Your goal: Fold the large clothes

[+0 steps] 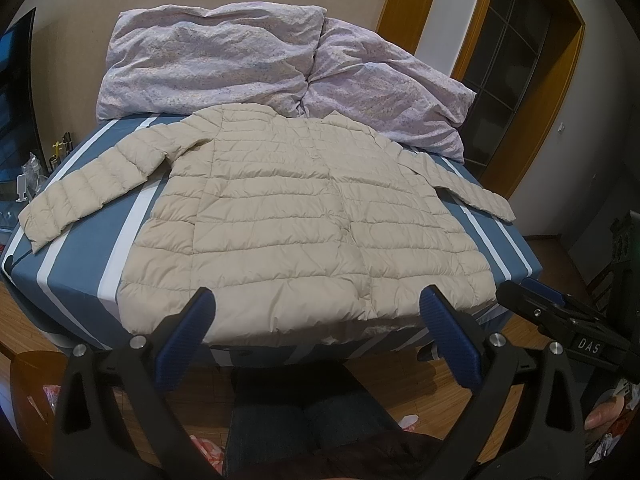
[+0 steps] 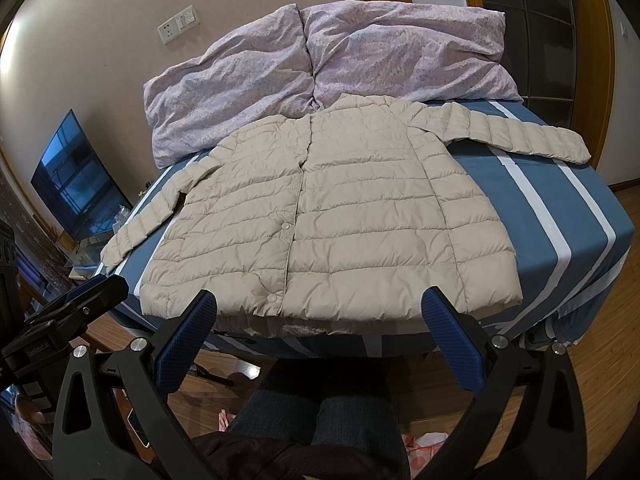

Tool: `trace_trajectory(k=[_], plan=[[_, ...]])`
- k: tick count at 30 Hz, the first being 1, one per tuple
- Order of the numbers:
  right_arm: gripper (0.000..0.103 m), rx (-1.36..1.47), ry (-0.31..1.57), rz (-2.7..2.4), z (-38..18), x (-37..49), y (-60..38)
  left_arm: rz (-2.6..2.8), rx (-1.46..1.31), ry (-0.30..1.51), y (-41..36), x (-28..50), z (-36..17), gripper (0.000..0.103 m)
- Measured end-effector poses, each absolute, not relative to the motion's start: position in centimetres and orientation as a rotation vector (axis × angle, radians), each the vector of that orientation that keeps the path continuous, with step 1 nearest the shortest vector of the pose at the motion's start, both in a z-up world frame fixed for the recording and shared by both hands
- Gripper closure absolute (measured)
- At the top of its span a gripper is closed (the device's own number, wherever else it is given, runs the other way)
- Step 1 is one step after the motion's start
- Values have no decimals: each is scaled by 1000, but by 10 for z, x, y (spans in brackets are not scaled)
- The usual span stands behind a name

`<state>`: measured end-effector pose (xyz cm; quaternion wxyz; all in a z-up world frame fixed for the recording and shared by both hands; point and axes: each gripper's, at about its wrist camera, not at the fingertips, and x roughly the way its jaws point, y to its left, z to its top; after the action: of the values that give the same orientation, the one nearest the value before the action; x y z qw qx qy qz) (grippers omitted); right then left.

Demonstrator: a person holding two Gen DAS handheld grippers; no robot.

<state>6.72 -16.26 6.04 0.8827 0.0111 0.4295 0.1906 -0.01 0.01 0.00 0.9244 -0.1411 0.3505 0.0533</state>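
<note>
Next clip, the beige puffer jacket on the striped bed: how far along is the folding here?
Done: the jacket lies spread flat on the bed, front up and snapped shut, both sleeves stretched out sideways. In hand: nothing; the left gripper and right gripper are both open, short of the hem, touching no fabric. Left: every fold, starting with the left sleeve and right sleeve, then the body.

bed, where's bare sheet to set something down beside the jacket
Bare striped sheet lies between the puffer jacket body and the bed's right edge, below the right sleeve. A smaller patch sits under the left sleeve. The head end is crowded by the floral duvet.
</note>
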Motion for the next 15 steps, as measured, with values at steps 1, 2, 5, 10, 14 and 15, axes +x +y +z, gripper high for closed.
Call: trace_trajectory(k=[1, 2, 5, 10, 14, 15], plan=[[1, 24, 895, 397, 60, 67, -163, 109, -290, 719, 0, 0, 0, 2], [1, 24, 895, 398, 60, 67, -163, 109, -290, 719, 0, 0, 0, 2], [1, 22, 895, 397, 60, 68, -162, 110, -291, 720, 0, 0, 0, 2], [1, 23, 896, 398, 59, 68, -163, 109, -290, 719, 0, 0, 0, 2], [1, 24, 897, 396, 59, 70, -163, 109, -290, 721, 0, 0, 0, 2], [1, 24, 897, 396, 59, 70, -163, 109, -290, 721, 0, 0, 0, 2]])
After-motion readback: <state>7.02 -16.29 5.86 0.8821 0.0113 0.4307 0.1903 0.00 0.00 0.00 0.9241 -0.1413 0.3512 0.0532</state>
